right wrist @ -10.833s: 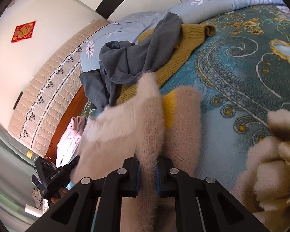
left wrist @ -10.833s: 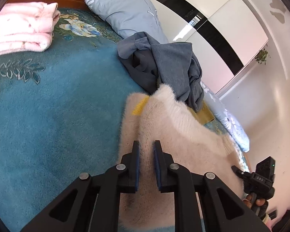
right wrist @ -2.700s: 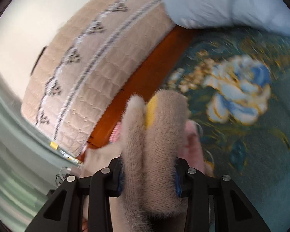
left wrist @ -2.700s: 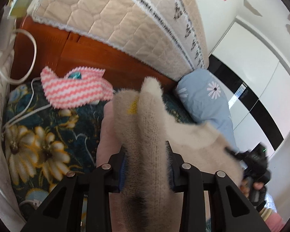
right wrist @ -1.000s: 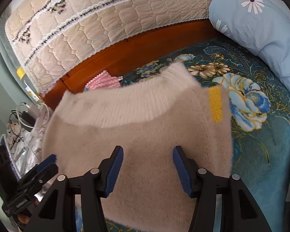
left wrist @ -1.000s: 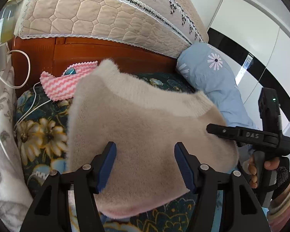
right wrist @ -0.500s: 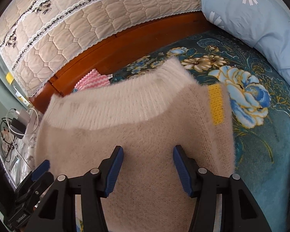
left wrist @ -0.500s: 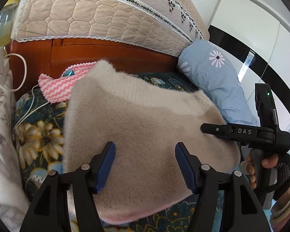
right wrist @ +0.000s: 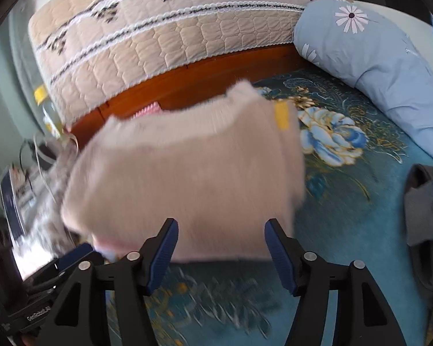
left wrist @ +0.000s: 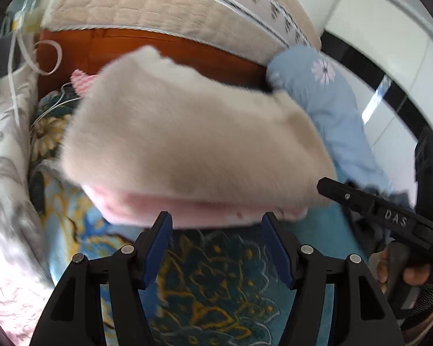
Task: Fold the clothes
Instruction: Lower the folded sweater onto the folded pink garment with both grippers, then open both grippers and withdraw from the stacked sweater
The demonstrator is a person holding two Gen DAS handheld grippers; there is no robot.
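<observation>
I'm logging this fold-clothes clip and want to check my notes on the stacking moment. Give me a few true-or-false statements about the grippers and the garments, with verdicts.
1. The left gripper is open and holds nothing. True.
2. The right gripper is shut on the beige sweater. False: its jaws are spread wide, with no cloth between them.
3. The beige sweater lies on top of a folded pink garment. True.
4. The yellow tag sits on the sweater's left edge in the right wrist view. False: it is at the upper right corner.
5. The blue floral pillow rests on the sweater. False: it lies apart, to the right by the headboard.
</observation>
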